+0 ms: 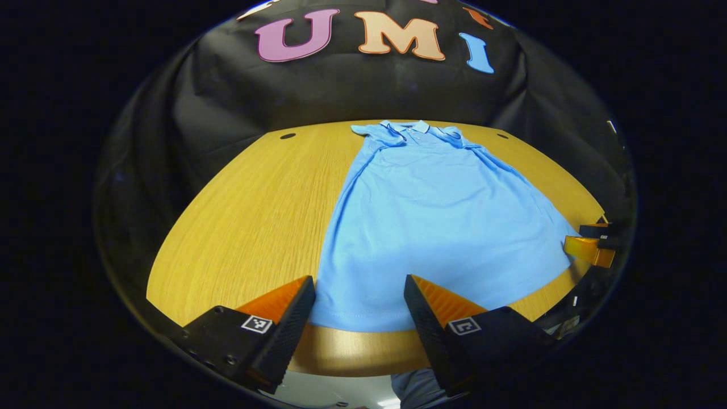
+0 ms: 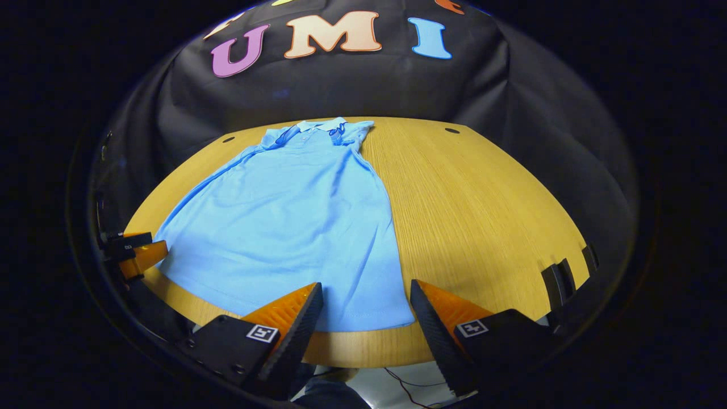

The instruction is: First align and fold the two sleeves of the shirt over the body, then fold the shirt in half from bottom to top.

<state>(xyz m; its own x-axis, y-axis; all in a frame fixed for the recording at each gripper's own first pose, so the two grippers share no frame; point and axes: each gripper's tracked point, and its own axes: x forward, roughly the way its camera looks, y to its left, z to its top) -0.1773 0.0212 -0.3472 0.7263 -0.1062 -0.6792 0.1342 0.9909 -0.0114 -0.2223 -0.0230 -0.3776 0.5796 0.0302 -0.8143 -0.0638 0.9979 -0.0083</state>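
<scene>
A: Polo shirt (image 1: 431,227) hem first: the blue hem lies just inside the near edge of the wooden table (image 1: 250,227), and the left gripper (image 1: 359,301) hangs over its left corner, jaws spread wide with nothing between them.

B: The right gripper (image 2: 366,309) matches it over the hem's right corner, fingers equally far apart and empty. Neither one appears to touch the cloth, though contact is hard to judge from this angle.

A: Farther up, the body lies flat and face up, fairly smooth.

B: At the far end the collar (image 2: 318,125) points toward the booth's wall, and both short sleeves look turned in over the chest.

A: So the sleeve step seems done. Judging by the gripper positions, what remains is the bottom-to-top fold: pinching both hem corners and carrying them up to the collar.
</scene>
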